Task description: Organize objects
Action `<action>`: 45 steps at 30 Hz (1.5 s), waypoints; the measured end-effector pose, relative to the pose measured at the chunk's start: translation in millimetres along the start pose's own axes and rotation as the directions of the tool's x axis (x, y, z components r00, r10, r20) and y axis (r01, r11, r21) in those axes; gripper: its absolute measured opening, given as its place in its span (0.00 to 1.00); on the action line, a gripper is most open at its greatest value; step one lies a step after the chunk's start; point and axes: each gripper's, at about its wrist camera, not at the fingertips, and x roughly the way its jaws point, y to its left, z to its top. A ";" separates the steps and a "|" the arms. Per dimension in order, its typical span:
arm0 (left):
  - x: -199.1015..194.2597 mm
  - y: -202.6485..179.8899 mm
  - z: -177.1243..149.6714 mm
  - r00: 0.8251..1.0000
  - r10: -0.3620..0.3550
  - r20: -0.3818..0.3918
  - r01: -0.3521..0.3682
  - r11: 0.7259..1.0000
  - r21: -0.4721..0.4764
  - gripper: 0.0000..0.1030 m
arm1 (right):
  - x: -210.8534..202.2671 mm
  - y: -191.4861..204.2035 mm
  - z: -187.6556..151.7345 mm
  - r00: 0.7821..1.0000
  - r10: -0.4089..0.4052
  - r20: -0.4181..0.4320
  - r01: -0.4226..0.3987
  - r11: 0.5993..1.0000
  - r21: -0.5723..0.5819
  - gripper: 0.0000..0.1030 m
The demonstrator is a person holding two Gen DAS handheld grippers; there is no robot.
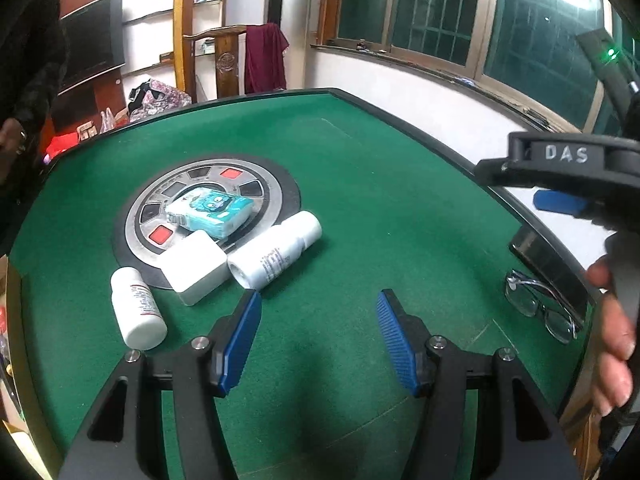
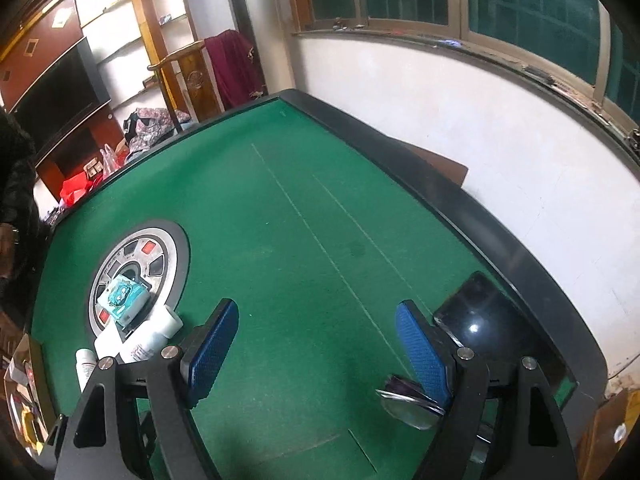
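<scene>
On the green table, both our grippers gape empty; nudging the lying bottle risks rolling it

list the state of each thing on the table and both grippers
left gripper: open, empty, above the felt
right gripper: open, empty
tissue pack: flat on the round hub
white box: flat, touching the hub's edge
capped bottle: lying on its side, against the box
small bottle: lying on its side
glasses: unfolded, by the table edge
phone: flat, screen dark
</scene>
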 end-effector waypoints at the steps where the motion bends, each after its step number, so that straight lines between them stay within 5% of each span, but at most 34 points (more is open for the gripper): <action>1: 0.1 -1.2 -0.1 1.000 -0.002 -0.003 0.002 1.000 0.004 0.57 | -2.5 -5.1 -1.2 1.000 0.000 -0.004 0.000 1.000 0.005 0.82; 8: 8.2 -7.5 -5.1 0.998 -0.047 -0.041 0.048 0.998 0.028 0.57 | 1.5 -26.1 -23.1 0.998 0.035 -0.059 -0.034 0.999 0.026 0.82; 15: 26.8 22.6 0.1 0.990 -0.103 -0.092 0.097 0.993 -0.068 0.56 | 10.4 -16.3 -40.4 0.991 0.108 -0.083 -0.112 0.992 -0.051 0.82; 23: 11.9 102.0 19.8 0.999 0.025 -0.029 -0.031 0.972 -0.231 0.48 | 10.7 0.2 -47.2 0.965 0.236 -0.110 -0.246 0.965 -0.091 0.82; 26: 15.5 134.5 14.5 0.992 0.095 -0.082 -0.118 0.931 -0.346 0.48 | 12.5 14.5 -49.6 0.960 0.250 -0.124 -0.264 0.957 -0.119 0.82; 29: 28.8 148.8 9.1 0.987 0.083 -0.137 -0.132 0.906 -0.402 0.48 | 19.4 30.7 -49.1 0.946 0.284 -0.156 -0.304 0.945 -0.119 0.82; 38: 52.2 134.8 7.3 0.960 0.221 -0.170 -0.260 0.930 -0.260 0.34 | 52.7 85.4 -45.4 0.918 0.308 -0.251 -0.330 0.943 -0.051 0.83; 45: 55.3 123.0 8.4 0.950 0.271 -0.155 -0.298 0.934 -0.197 0.34 | 88.2 111.9 -37.2 0.915 0.242 -0.322 -0.248 0.969 0.023 0.82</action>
